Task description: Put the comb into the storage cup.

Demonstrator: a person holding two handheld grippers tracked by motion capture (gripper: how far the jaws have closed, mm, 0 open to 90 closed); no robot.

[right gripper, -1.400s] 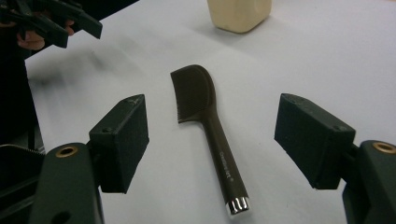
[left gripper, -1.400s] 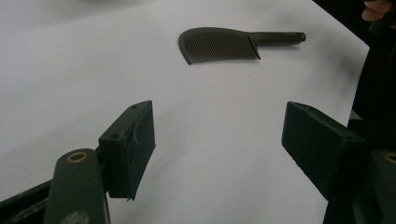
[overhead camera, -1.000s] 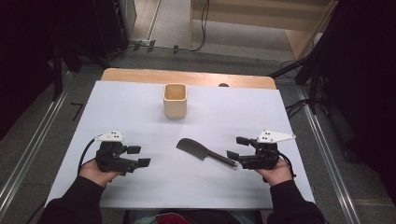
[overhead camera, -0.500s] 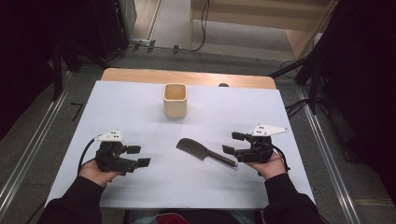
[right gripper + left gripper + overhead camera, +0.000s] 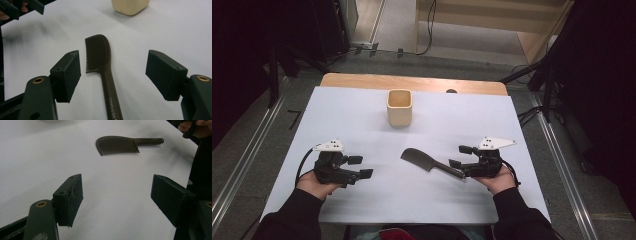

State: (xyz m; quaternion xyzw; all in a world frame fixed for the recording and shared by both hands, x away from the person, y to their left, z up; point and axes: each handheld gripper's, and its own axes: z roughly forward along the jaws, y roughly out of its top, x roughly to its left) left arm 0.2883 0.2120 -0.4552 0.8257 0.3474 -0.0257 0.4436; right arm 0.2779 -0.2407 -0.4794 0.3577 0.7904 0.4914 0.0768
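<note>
A dark brown comb (image 5: 428, 161) lies flat near the middle of the white table (image 5: 362, 115), its handle toward the right. My right gripper (image 5: 460, 156) stands open with its jaws on either side of the handle (image 5: 110, 92) without touching it; the toothed head (image 5: 96, 53) lies ahead of the jaws. My left gripper (image 5: 360, 167) rests at the front left, open, nothing between its jaws, and the comb (image 5: 120, 144) lies well ahead of it. A tan square cup (image 5: 399, 107) stands upright at the back centre.
The cup's base (image 5: 130, 6) shows beyond the comb in the right gripper view. A wooden strip (image 5: 412, 82) runs along the table's far edge. Dark stands and cables (image 5: 537, 112) sit off the right side.
My right gripper has moved left and forward along the comb's handle, so its open jaws now stand on either side of it. The left gripper and the comb have stayed where they were.
</note>
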